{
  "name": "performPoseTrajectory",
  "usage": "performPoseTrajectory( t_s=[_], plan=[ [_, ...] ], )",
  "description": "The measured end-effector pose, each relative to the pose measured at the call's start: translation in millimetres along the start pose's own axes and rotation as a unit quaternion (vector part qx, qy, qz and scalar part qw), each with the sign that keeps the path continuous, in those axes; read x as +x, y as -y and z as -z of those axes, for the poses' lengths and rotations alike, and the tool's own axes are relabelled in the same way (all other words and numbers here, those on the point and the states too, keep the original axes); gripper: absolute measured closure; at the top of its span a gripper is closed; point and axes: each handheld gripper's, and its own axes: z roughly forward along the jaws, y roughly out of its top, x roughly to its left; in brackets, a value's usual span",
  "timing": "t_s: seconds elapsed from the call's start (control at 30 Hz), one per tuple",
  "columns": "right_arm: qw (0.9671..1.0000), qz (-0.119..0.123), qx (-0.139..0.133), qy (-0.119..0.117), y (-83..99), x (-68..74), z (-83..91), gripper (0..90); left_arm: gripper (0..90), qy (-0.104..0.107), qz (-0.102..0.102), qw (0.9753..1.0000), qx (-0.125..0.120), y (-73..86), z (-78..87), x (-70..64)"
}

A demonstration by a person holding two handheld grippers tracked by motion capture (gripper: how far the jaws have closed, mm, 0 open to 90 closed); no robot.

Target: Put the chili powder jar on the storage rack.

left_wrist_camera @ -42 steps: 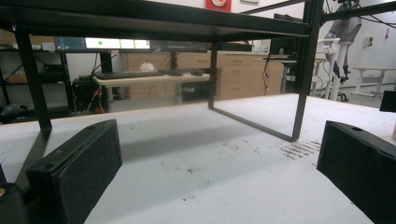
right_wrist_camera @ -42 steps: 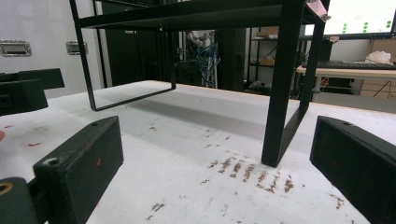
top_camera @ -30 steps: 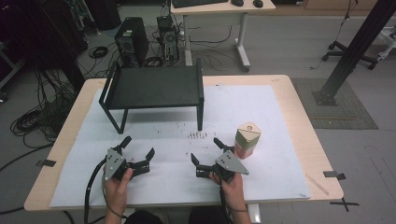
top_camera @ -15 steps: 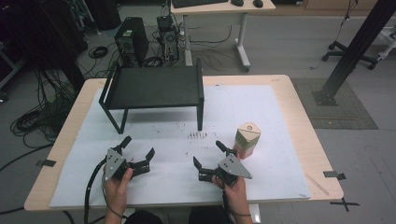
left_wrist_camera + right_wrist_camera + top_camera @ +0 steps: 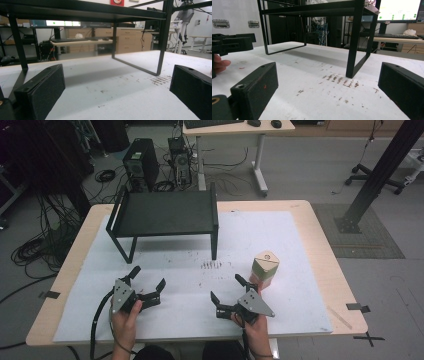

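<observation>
White, smudged sheet (image 5: 280,235) on a wooden table (image 5: 320,227) — black metal rack (image 5: 165,212) upper left, carton (image 5: 263,267) perhaps cardboard; left gripper (image 5: 147,285) and right gripper (image 5: 227,287) both gape, holding nothing.

A wooden bench (image 5: 320,235) carries a white sheet (image 5: 280,245) that covers most of its top. On the far left part of the sheet stands a low black metal rack (image 5: 165,212) with thin legs. Just near its right front leg there is a small group of brown marks (image 5: 212,265). On the floor behind the bench stand two computer towers (image 5: 140,164), and many black cables (image 5: 35,255) lie at the left. A black slanted post (image 5: 380,170) rises at the far right.
</observation>
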Motion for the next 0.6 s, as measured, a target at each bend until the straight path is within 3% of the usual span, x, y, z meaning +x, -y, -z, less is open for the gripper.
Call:
performPoseTrajectory(
  t_s=[0.6],
  plan=[
    [1.0,0.002,0.001,0.006,0.1,-5.0,16.3,2.9,0.2,0.0,0.0,1.0,0.0,0.0,0.0,0.0]
  ],
)
